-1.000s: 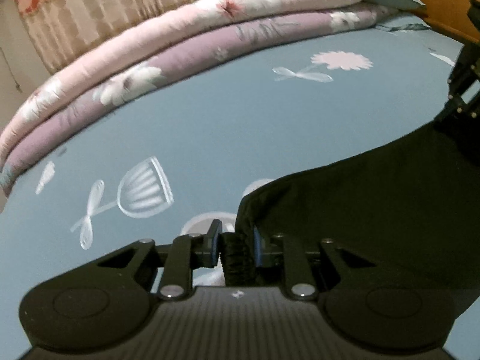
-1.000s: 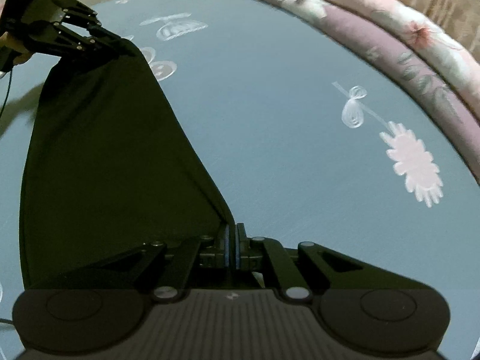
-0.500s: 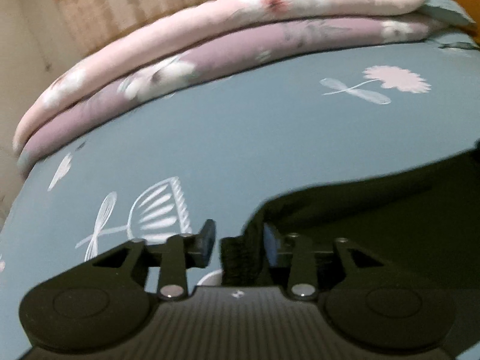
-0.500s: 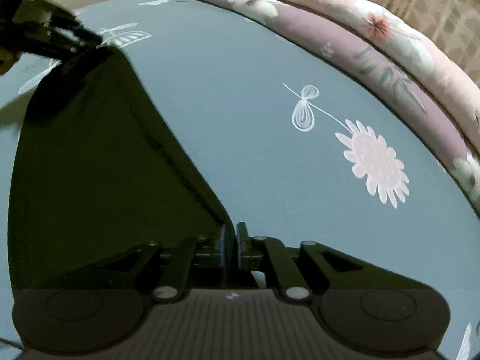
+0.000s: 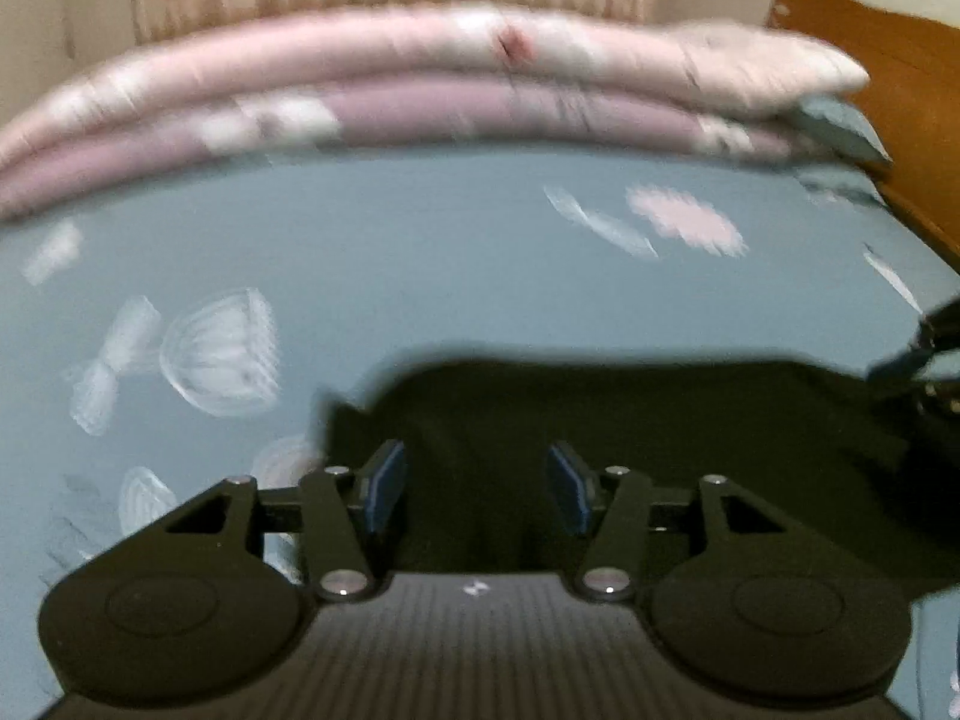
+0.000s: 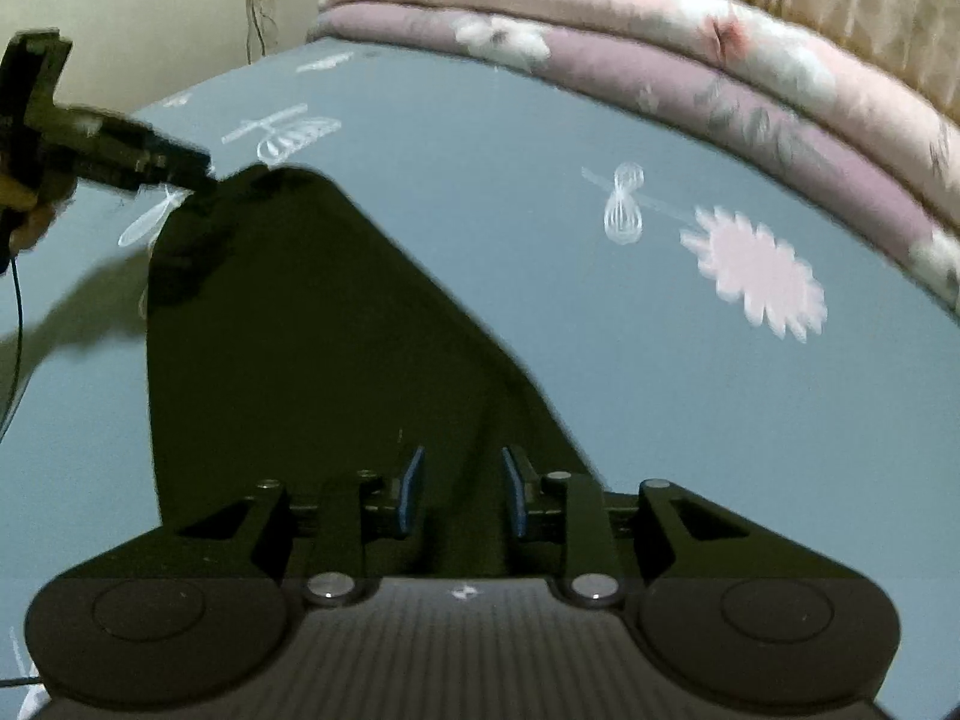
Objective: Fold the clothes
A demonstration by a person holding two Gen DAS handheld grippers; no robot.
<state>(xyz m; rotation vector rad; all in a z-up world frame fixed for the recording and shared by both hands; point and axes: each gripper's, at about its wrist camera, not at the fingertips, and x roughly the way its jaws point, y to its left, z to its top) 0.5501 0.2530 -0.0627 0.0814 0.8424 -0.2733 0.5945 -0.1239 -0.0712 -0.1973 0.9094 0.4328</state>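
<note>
Two grippers are seen over one dark piece of clothing [image 6: 312, 360], which lies flat on a blue bed sheet [image 6: 600, 360] with white and pink flowers printed on it.

In the left wrist view, the left gripper [image 5: 475, 487] is held just above the near left part of the dark clothing [image 5: 630, 420]. Its jaws have just been opening and now stand well apart. The blue pads [image 5: 384, 483] are bare, and nothing is pinched between them. The cloth is seen in the gap, lying below the pads and stretching away to the right. Its left edge sits just beside the left pad, where a small corner sticks up. The right gripper [image 5: 918, 360] is glimpsed at the far right edge of this view, at the other end of the cloth.

In the right wrist view, the right gripper [image 6: 462, 495] is held over the near end of the clothing. Its jaws have just been opening too, but the gap is smaller than the left one. No cloth is gripped by the blue pads [image 6: 413, 489]; the cloth lies under them. From here the clothing narrows toward the far left, where the left gripper [image 6: 198, 174] is seen at its far corner. Whether that corner is touched there cannot be told. A hand [image 6: 27, 222] is seen behind that gripper.

At the far side of the bed, a folded pink and purple quilt [image 6: 690, 54] is piled up. A brown headboard [image 5: 870, 60] is seen at the far right in the left wrist view.
</note>
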